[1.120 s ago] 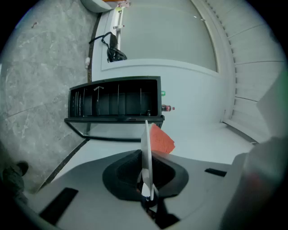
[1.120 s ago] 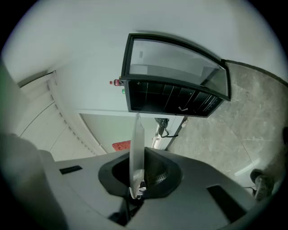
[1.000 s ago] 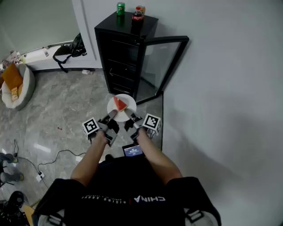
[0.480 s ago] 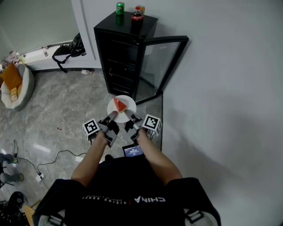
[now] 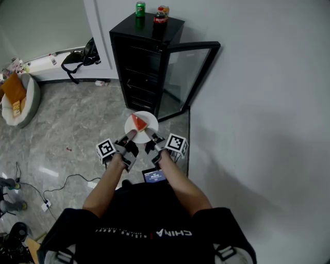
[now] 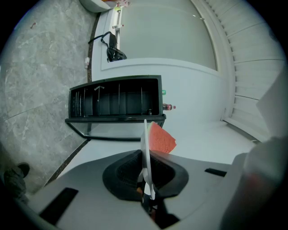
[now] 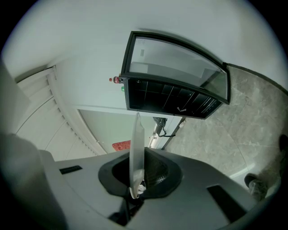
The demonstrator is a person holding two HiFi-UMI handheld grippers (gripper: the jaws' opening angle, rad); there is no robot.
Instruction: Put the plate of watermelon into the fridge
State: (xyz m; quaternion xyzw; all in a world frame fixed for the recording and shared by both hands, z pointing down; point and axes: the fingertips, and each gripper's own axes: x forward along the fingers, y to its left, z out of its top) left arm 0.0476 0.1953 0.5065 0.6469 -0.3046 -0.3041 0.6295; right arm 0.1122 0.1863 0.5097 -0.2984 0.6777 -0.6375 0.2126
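Head view — plate (image 5: 153, 121) before open fridge (image 5: 147, 56)

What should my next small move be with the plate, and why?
Probably carry it forward, kept level: the left gripper and right gripper both grip the plate, watermelon lies on it, and the fridge stands ahead, its door open.

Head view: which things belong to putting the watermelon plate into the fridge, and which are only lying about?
For the job: plate, watermelon slice, open fridge, left gripper and right gripper, both shut on the plate.
Lying about: green can, cola bottle, black bag, floor cable.
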